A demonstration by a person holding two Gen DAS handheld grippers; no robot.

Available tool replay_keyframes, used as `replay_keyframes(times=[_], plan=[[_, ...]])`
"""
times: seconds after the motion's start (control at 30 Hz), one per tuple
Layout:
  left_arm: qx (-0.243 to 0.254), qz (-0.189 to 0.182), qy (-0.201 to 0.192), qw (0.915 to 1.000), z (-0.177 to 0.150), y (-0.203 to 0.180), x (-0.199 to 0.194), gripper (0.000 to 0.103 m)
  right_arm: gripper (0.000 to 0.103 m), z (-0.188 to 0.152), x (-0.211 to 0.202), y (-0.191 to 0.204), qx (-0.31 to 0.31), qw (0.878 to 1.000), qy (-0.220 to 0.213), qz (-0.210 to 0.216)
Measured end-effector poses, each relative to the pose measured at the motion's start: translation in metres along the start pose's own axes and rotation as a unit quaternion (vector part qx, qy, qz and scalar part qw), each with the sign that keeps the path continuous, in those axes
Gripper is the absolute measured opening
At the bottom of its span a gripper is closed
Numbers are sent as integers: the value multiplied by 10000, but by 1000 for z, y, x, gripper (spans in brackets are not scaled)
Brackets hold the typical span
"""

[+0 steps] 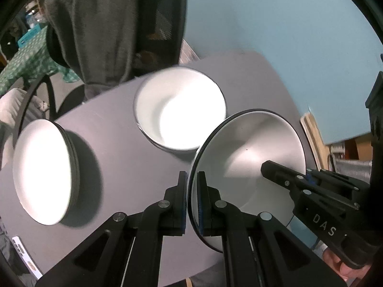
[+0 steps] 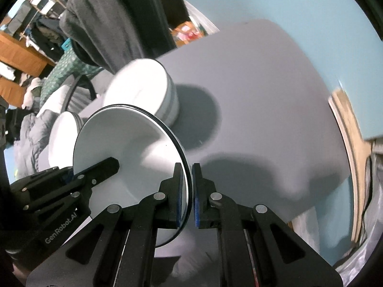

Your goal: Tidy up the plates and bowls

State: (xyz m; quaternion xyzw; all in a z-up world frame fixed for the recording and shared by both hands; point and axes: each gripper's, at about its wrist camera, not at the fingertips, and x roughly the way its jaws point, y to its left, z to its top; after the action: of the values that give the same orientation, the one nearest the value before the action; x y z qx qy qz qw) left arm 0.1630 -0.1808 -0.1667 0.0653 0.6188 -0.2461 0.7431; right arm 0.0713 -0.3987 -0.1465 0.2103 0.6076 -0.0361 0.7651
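While both tools pinch opposite rims of one shallow white plate with a thin dark edge [image 1: 251, 157], it hangs above the grey counter [image 1: 119, 167] near its front edge. The left tool [image 1: 191, 191] is clamped on one rim, the right tool [image 2: 189, 186] on the other. Toward the far edge sits a stack of white bowls [image 1: 179, 114]; toward the left edge, a stack of white plates [image 1: 43, 172], likely the plate's destination, nearer the left tool.

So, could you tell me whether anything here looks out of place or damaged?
Nothing stands out. The held dish is gripped on opposite rims by the left gripper and right gripper. The bowl stack and plate stack sit neatly on the grey table, unbroken, with no spills.
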Motion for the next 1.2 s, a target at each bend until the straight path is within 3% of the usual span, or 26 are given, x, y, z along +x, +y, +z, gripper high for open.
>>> replay_keyframes(times=[0.27,0.57,1.2], plan=[[-148,210,-236,9994,35,22,-6,7,8,43,3,26,-328,9994,-81,108],[-229,399,-128,9989,63,39,17,7,8,76,27,37,-550,9984,152,15],[-238,607,198,9977,71,43,48,10,8,93,51,33,-660,9959,569,-260]])
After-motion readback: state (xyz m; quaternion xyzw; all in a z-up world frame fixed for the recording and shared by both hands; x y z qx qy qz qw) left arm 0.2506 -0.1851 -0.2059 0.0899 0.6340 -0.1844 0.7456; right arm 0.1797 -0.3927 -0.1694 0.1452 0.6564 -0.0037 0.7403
